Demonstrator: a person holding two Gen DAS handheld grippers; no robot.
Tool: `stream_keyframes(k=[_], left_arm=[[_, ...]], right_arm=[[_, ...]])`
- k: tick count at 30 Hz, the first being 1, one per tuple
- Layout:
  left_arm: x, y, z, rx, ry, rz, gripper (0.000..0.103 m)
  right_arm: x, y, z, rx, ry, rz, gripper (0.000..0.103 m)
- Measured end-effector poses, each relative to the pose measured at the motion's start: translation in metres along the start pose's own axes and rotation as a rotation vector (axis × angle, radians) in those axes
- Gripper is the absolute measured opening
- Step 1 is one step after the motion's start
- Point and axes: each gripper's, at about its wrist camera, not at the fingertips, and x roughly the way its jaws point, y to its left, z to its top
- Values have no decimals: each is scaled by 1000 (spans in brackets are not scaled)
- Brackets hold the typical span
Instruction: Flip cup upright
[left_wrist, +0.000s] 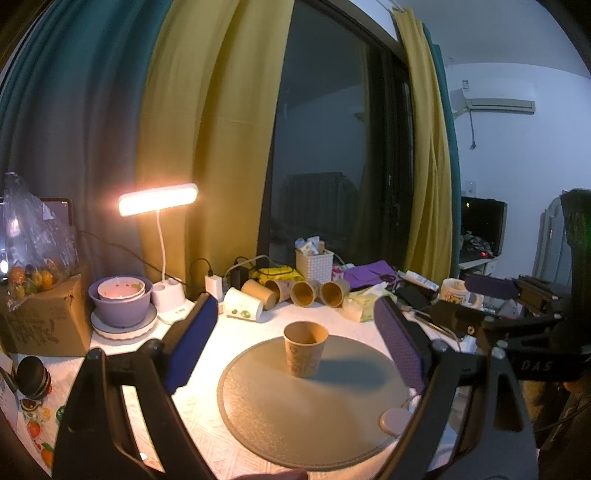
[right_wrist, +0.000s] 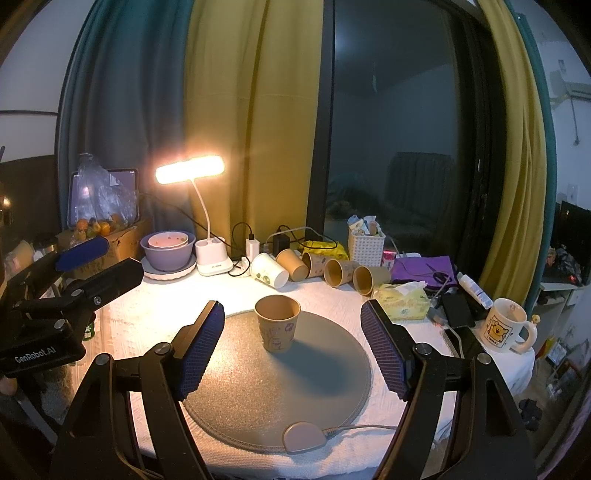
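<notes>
A brown paper cup (left_wrist: 305, 348) stands upright, mouth up, on the round grey mat (left_wrist: 314, 410); it also shows in the right wrist view (right_wrist: 277, 323) on the mat (right_wrist: 280, 384). My left gripper (left_wrist: 295, 325) is open and empty, its blue pads either side of the cup but short of it. My right gripper (right_wrist: 291, 332) is open and empty, also short of the cup. The right gripper shows at the right of the left wrist view (left_wrist: 491, 295), and the left gripper at the left of the right wrist view (right_wrist: 92, 258).
Several paper cups (left_wrist: 295, 291) lie on their sides behind the mat. A lit desk lamp (left_wrist: 159, 201), stacked bowls (left_wrist: 120, 299) and a cardboard box (left_wrist: 40, 317) stand at back left. A white basket (left_wrist: 314, 264), tissue pack (right_wrist: 402, 297) and mug (right_wrist: 504, 325) are at the right.
</notes>
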Motion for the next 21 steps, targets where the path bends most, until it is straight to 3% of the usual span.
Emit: stream_keyframes(k=[21], left_arm=[[1, -8, -7, -4, 9, -7, 88]], right_arm=[[1, 0, -1, 2, 7, 0, 79]])
